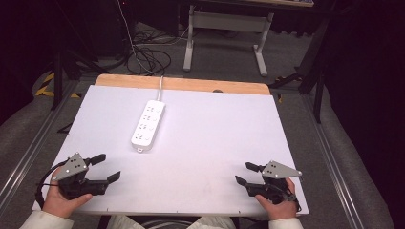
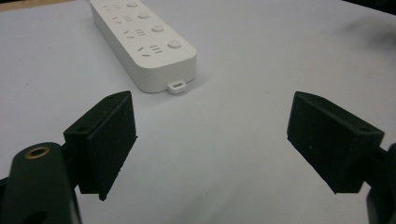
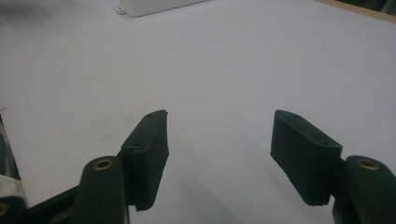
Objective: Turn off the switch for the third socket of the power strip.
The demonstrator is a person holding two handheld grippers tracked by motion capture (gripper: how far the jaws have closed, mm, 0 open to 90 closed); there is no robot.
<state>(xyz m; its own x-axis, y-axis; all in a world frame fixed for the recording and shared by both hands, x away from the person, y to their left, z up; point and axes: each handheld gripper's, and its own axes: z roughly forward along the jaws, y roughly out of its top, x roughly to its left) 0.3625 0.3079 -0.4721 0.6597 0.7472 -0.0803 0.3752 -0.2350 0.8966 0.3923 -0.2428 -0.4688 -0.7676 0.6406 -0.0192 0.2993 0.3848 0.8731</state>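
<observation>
A white power strip lies on the white table top, left of the middle, its cord running off the far edge. The left gripper view looks at the strip's near end just beyond the jaws. My left gripper rests near the front left corner, open, with nothing between its jaws. At the front right, my right gripper is also open and empty, jaws pointing left toward the strip. A corner of the power strip shows at the top of the right gripper view.
A wooden strip borders the table's far edge. Beyond it the floor holds tangled cables and a white desk frame. Metal rails run along both sides of the table.
</observation>
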